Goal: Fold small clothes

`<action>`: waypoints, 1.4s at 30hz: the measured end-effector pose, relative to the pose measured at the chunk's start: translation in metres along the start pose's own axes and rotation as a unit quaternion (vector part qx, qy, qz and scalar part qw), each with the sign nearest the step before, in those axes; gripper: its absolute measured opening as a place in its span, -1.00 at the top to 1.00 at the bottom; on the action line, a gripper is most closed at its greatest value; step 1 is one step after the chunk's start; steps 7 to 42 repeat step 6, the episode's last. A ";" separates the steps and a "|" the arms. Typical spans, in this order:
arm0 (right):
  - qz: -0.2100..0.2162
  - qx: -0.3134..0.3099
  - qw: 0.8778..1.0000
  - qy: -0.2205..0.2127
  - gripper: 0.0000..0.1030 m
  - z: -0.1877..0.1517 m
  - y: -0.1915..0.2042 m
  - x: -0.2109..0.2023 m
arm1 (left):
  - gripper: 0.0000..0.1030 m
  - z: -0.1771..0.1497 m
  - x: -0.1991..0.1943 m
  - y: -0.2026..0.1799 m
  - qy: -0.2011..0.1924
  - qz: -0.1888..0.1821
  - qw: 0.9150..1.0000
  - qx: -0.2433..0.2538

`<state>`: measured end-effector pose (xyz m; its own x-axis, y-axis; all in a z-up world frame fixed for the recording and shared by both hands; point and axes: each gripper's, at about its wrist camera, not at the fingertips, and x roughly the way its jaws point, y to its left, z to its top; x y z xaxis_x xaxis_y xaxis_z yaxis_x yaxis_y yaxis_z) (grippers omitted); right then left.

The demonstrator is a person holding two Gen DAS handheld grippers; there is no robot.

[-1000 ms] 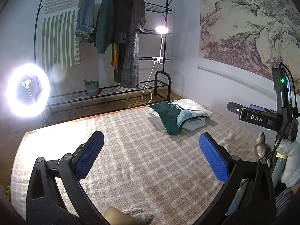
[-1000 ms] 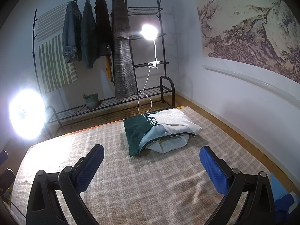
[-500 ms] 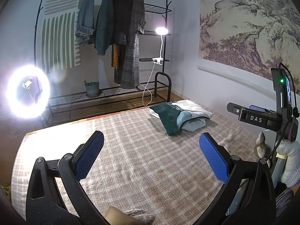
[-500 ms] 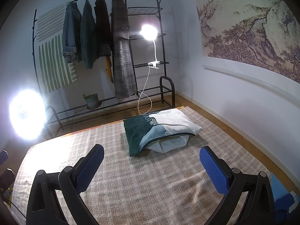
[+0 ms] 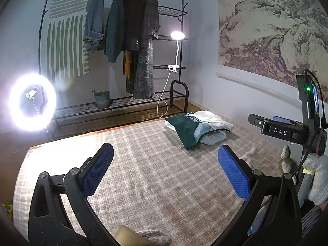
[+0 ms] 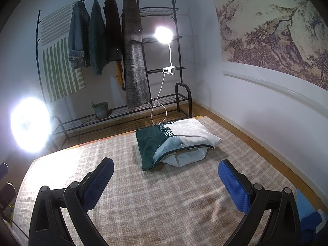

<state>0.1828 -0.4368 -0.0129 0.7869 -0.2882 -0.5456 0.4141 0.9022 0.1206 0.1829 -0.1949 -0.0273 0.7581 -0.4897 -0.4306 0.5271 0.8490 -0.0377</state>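
A folded pile of clothes lies near the far right corner of a checked blanket; the pale garment at the bottom is mostly covered by the top piece, so its kind cannot be told. In the left wrist view, a tan and grey object at the blanket's near edge is cut off by the frame. The right gripper shows only its body there, its fingers hidden. A ring light glares out its own centre.

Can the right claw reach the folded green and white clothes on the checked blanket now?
Probably yes: the right claw is open, and only bare beige checked blanket lies before the folded green and white clothes.
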 end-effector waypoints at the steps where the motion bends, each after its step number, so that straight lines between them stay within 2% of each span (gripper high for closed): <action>1: 0.001 -0.001 1.000 0.000 -0.99 0.000 0.001 0.000 | -1.00 0.001 -0.001 0.000 -0.005 0.001 1.000 0.002; 42: 0.001 0.000 1.000 0.000 -0.99 0.000 0.001 0.000 | -1.00 0.005 -0.002 0.000 -0.008 -0.001 1.000 0.005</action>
